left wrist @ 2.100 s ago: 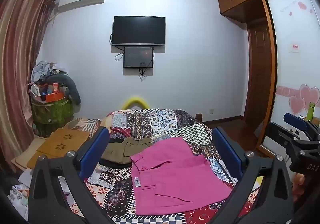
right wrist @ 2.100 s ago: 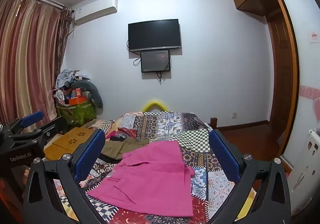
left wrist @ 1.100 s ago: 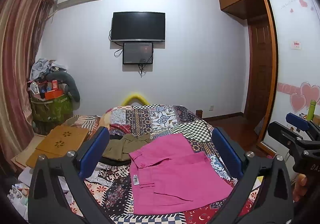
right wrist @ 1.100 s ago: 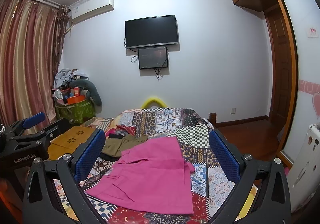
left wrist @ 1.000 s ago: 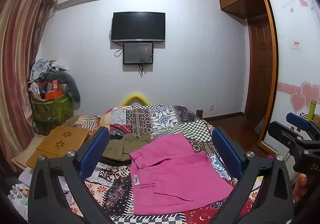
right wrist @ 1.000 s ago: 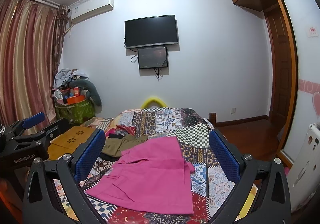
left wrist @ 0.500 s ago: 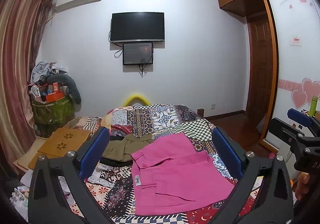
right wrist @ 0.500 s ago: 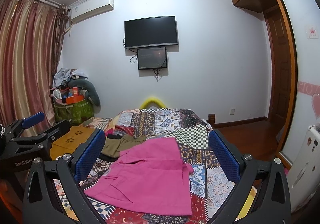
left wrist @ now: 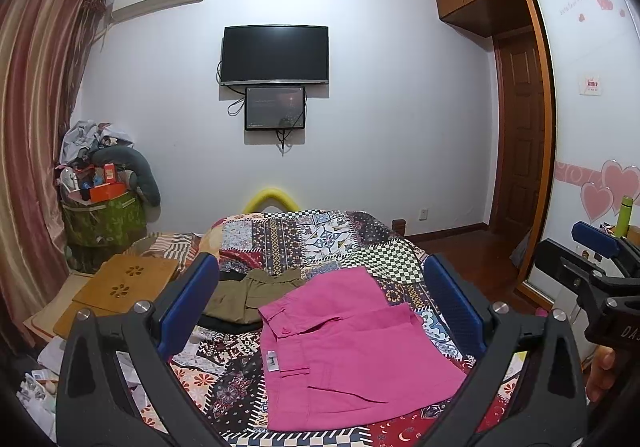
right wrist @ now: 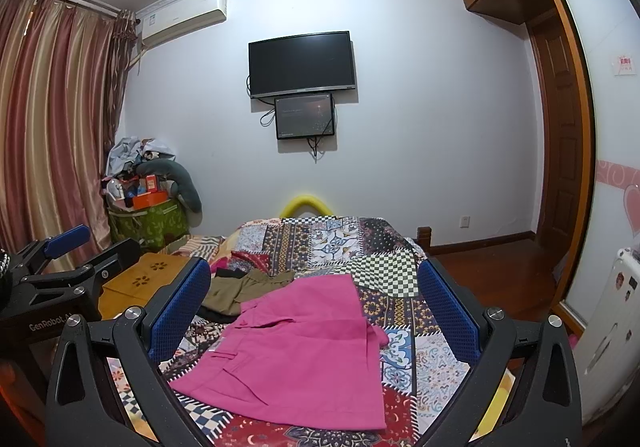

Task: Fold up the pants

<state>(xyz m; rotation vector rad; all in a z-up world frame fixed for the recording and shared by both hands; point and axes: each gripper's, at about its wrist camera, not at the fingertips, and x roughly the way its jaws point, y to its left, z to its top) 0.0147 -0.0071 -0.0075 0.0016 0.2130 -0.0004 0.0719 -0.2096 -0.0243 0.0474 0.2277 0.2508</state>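
Pink pants lie folded flat on the patchwork bedspread, waistband to the left with a white tag. They also show in the right wrist view. My left gripper is open and empty, held above the near end of the bed with the pants between its blue pads. My right gripper is open and empty, also held above the pants. Each gripper shows at the other view's edge: the right one and the left one.
Olive-green clothes lie bunched on the bed behind the pants. A wooden board and a full green basket stand left of the bed. A TV hangs on the far wall. A wardrobe is at the right.
Both views have tilted up and shifted slightly; the pants lie the same way. Both grippers stay open and empty.
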